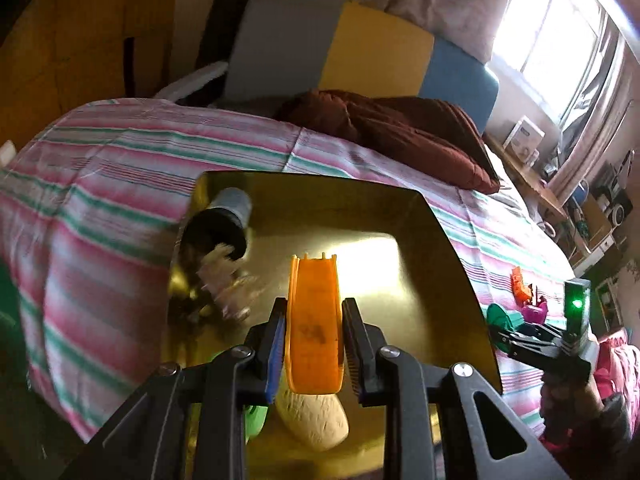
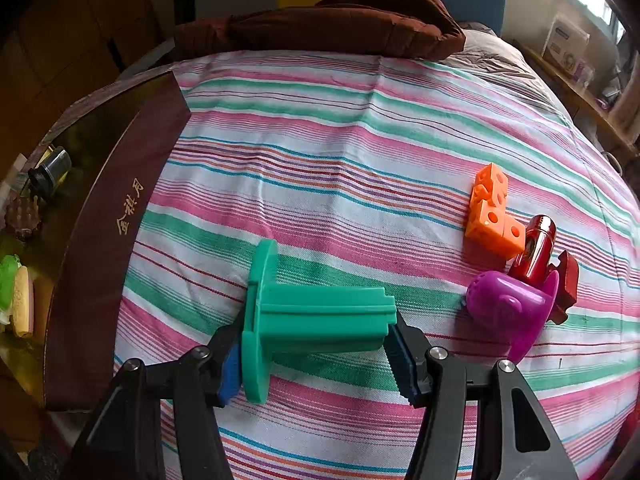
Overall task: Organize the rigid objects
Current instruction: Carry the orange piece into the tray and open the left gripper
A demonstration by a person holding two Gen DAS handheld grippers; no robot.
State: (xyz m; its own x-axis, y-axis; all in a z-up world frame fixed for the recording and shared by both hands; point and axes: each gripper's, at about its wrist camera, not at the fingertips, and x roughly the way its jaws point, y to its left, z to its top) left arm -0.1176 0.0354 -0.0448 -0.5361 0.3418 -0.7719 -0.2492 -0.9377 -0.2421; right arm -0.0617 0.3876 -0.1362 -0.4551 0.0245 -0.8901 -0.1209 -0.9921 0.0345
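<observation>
In the left wrist view my left gripper [image 1: 314, 346] is shut on an orange plastic piece [image 1: 314, 320] and holds it over the gold inside of a box [image 1: 420, 280]. A cream loaf-shaped toy [image 1: 316, 420], a green toy [image 1: 256, 420] and a dark jar [image 1: 220, 224] lie in the box. In the right wrist view my right gripper [image 2: 316, 360] is shut on a green plastic spool [image 2: 316, 316] lying on the striped bed. An orange cube block [image 2: 494, 216], a red cylinder [image 2: 536, 252] and a purple toy [image 2: 508, 308] lie to its right.
The box's maroon wall [image 2: 120, 220] stands left of the spool. A brown pillow [image 2: 340, 20] lies at the head of the bed [image 2: 360, 140]. A cluttered wooden shelf [image 1: 532, 176] runs along the window side. The right gripper shows in the left view [image 1: 520, 332].
</observation>
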